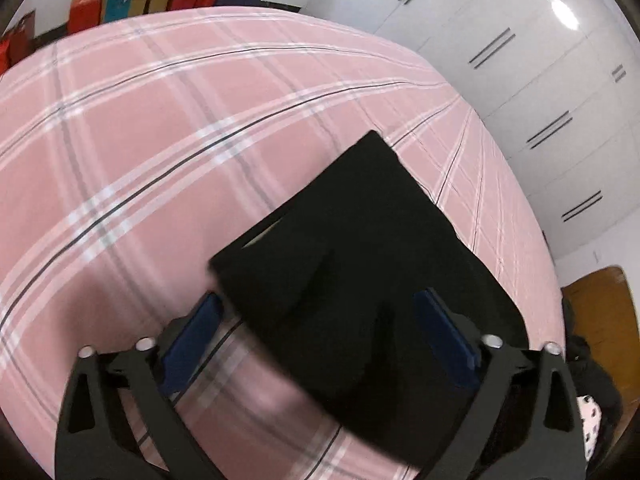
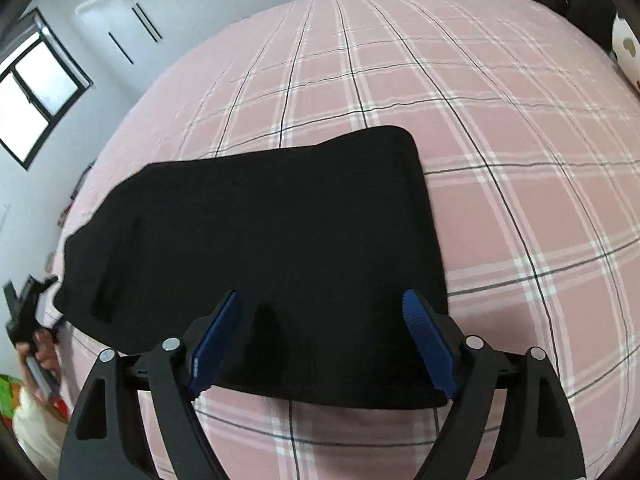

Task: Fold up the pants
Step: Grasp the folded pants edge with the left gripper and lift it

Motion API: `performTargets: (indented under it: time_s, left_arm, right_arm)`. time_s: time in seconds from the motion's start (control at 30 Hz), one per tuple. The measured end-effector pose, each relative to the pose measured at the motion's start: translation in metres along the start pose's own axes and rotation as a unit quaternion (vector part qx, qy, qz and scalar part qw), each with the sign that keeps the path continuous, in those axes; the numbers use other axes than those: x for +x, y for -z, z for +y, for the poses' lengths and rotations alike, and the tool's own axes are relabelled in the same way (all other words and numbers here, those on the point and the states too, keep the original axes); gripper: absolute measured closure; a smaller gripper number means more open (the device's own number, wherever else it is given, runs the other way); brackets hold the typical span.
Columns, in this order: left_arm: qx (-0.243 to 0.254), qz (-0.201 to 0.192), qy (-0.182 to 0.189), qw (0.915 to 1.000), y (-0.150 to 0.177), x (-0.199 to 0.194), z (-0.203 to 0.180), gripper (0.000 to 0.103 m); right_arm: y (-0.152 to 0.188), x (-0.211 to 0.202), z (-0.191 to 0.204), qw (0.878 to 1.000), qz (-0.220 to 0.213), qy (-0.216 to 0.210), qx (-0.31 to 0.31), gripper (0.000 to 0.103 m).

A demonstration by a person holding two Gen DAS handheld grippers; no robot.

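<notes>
Both grippers, left gripper [image 1: 320,312] and right gripper [image 2: 324,312], hover spread wide over the folded black pants [image 2: 256,240] on the pink plaid bedsheet [image 2: 500,128], gripping nothing; next, probably, comes pinching an edge for another fold.

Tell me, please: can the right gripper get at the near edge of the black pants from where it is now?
Probably yes. The right gripper is open, its fingers astride the near edge of the pants on the pink bed sheet, with nothing in between.

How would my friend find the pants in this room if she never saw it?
Look for the big bed with the pink checked sheet. The pants lie flat on it, folded into a wide slab. They are the only plain black thing on the pink checks.
</notes>
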State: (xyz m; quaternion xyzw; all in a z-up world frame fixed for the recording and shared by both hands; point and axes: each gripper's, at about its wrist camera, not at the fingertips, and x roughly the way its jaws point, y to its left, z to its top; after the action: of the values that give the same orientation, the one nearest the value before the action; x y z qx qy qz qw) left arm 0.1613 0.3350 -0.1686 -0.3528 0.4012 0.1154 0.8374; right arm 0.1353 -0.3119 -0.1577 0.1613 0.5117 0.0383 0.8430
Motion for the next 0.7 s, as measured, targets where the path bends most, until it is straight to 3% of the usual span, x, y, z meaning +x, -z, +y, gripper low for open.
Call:
performTargets:
  time_s: [0.03, 0.07, 0.1, 0.17, 0.3, 0.43, 0.57, 0.7]
  left_arm:
    - [-0.002, 0.001, -0.007, 1.0, -0.002, 0.003, -0.001, 0.043]
    - [-0.006, 0.002, -0.009, 0.9999, -0.005, 0.005, 0.001, 0.076]
    - [-0.019, 0.011, 0.014, 0.9997, -0.006, 0.006, 0.002, 0.084]
    - [-0.019, -0.001, 0.016, 0.9997, -0.008, -0.007, -0.007, 0.086]
    - [0.059, -0.048, 0.012, 0.997, -0.004, -0.05, -0.059, 0.087]
    - [0.131, -0.079, 0.053, 0.9868, 0.001, -0.097, -0.137, 0.087]
    - [0.211, -0.096, 0.099, 0.9678, 0.022, -0.142, -0.217, 0.087]
    - [0.288, -0.094, 0.137, 0.9431, 0.074, -0.177, -0.294, 0.087]
  right_arm:
    - [0.0, 0.0, 0.002, 1.0, -0.001, 0.007, -0.004, 0.016]
    - [0.002, 0.0, 0.005, 1.0, -0.002, 0.008, -0.005, 0.016]
    - [0.002, 0.002, 0.009, 1.0, -0.004, 0.007, -0.002, 0.016]
    - [0.002, 0.0, 0.003, 1.0, -0.01, -0.006, 0.016, 0.017]
    - [0.001, -0.01, -0.004, 0.999, -0.016, -0.025, 0.041, 0.017]
    - [0.0, -0.025, -0.007, 0.998, -0.031, -0.032, 0.047, 0.017]
    - [0.0, -0.046, -0.015, 0.996, -0.05, -0.042, 0.053, 0.017]
    - [0.006, -0.061, -0.029, 0.995, -0.058, -0.053, 0.062, 0.017]
